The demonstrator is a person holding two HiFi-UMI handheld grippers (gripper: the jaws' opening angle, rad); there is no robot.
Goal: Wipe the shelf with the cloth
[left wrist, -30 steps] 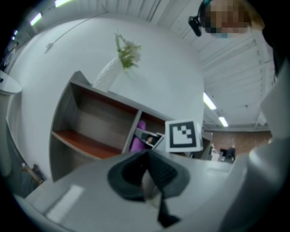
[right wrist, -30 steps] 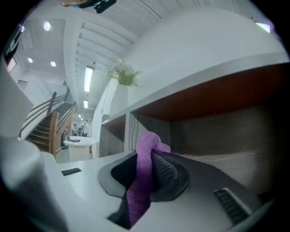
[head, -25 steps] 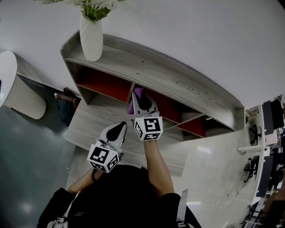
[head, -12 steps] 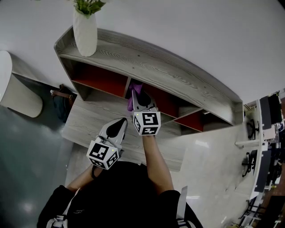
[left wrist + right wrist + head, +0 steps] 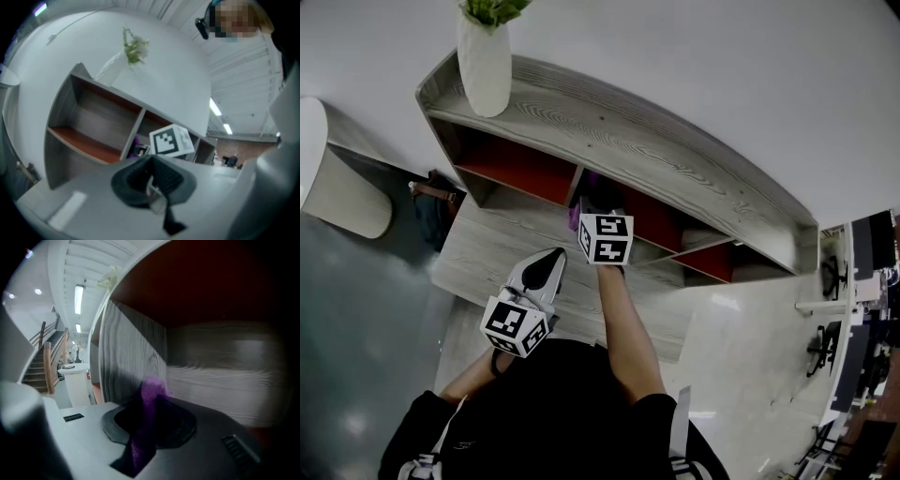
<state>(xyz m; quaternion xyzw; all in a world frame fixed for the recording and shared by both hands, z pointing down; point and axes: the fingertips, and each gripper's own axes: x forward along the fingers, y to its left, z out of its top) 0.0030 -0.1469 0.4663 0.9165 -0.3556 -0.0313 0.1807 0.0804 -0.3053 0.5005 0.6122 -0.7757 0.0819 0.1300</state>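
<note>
The cloth (image 5: 151, 389) is a purple, fuzzy strip, bunched narrow and pinched upright in the right gripper (image 5: 148, 416), whose jaws are clenched on it. Its tip pokes out above the jaws at the centre of the right gripper view. It sits inside the middle compartment of the shelf (image 5: 609, 141), with only a purple sliver showing at the compartment's mouth in the head view. The shelf is long, of grey grained wood with red inner panels. In the right gripper view a grey divider (image 5: 126, 348) rises just left of the cloth, and the back wall fills the right side of the frame. I cannot tell whether the cloth touches the wood.

The left gripper (image 5: 551, 261) hangs lower left of centre, apart from the shelf, its jaws closed with nothing between them. A white vase (image 5: 485, 66) with green leaves (image 5: 492, 9) stands on the shelf's top at upper left. The right gripper's marker cube (image 5: 607, 239) and the forearm (image 5: 623, 328) hide most of the compartment's opening.
</note>
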